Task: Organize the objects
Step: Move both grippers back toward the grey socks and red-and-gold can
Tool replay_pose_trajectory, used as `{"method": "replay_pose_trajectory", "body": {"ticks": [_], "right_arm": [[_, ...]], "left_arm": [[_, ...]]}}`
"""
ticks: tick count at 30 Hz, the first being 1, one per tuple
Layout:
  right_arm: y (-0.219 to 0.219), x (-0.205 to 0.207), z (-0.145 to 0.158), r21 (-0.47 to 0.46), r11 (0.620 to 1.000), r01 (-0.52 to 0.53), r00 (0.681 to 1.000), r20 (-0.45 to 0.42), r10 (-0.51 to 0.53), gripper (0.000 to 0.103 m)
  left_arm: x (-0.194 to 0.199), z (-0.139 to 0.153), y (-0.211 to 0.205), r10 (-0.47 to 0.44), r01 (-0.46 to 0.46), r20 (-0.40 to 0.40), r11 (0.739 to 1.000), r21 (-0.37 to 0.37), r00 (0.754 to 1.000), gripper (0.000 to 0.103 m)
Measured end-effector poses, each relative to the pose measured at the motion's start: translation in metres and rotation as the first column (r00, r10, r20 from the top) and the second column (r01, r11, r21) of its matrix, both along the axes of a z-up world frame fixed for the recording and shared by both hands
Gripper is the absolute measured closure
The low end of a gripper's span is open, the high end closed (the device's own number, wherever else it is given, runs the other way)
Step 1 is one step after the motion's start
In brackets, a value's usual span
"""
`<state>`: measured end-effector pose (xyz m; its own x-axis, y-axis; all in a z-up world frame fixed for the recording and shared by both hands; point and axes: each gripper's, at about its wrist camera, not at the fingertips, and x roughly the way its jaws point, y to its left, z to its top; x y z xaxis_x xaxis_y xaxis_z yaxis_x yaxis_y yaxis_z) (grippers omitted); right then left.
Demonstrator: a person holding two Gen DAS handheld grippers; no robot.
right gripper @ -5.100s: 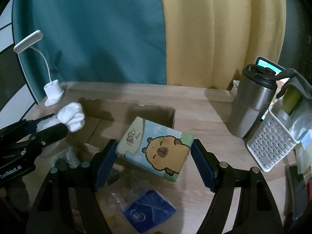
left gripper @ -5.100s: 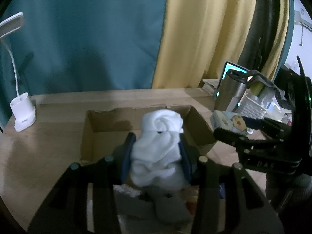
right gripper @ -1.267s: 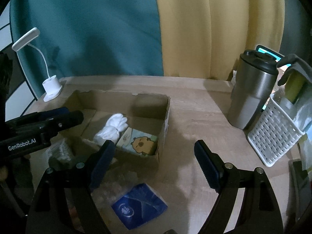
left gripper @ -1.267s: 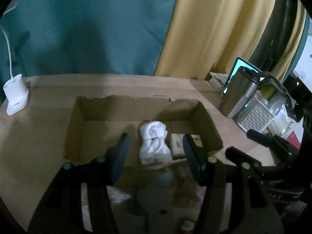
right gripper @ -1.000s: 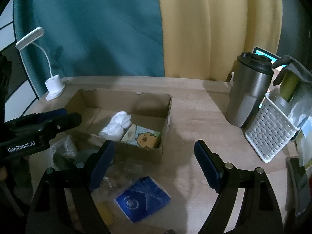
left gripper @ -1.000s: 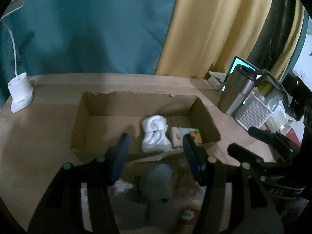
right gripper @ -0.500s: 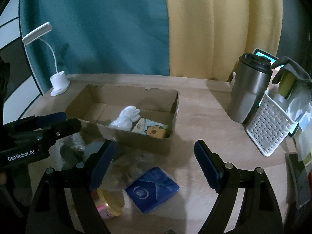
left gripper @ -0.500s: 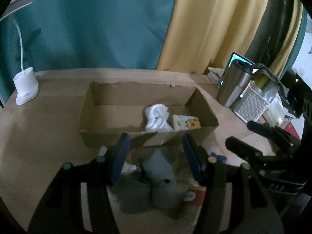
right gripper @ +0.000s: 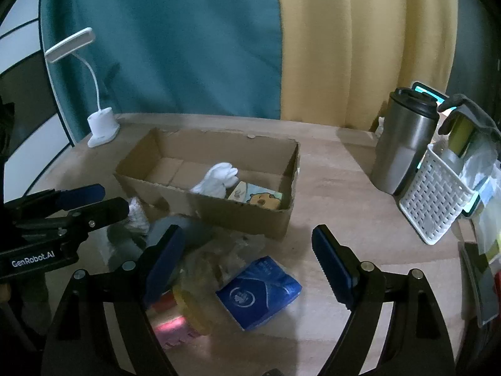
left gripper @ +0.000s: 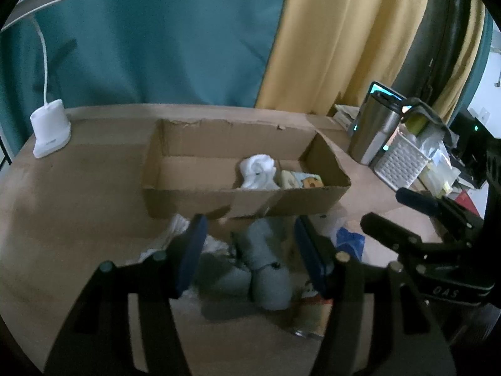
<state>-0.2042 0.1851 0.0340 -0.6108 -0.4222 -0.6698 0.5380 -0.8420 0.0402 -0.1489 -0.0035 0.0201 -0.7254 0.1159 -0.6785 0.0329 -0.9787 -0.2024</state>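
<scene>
The cardboard box sat mid-table, holding a rolled white sock and, touching it, a tissue pack printed with a cartoon capybara. Five seconds earlier each gripper had carried one of these; both now lay in the box, and both grippers had drawn back toward the heap of loose things in front of it. So two items looked done, with more to go.

The left gripper held nothing; its jaws had just been opening, framing a grey sock without pressing it, probably the next pick. The right gripper stood wide and empty above a blue packet, whose round logo was too small to read. "GenRobot.AI" was legible on the left gripper's side.
</scene>
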Motion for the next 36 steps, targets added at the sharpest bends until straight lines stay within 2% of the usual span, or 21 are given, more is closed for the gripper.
{"method": "replay_pose_trajectory", "body": {"ticks": [1,3,36], "right_arm": [[0.0,0.002,0.0,0.001,1.0,-0.001,1.0,-0.001,0.001,0.017],[-0.001,0.004,0.0,0.006,1.0,-0.001,1.0,-0.003,0.001,0.017],[-0.005,0.053,-0.018,0.028,0.999,-0.031,0.999,-0.009,0.031,0.017]], "left_arm": [[0.002,0.0,0.0,0.0,0.0,-0.002,1.0,0.001,1.0,0.032],[0.006,0.0,-0.002,0.003,-0.002,-0.01,1.0,0.014,1.0,0.028],[0.058,-0.022,-0.015,0.022,-0.022,0.003,1.0,0.02,1.0,0.026]]}}
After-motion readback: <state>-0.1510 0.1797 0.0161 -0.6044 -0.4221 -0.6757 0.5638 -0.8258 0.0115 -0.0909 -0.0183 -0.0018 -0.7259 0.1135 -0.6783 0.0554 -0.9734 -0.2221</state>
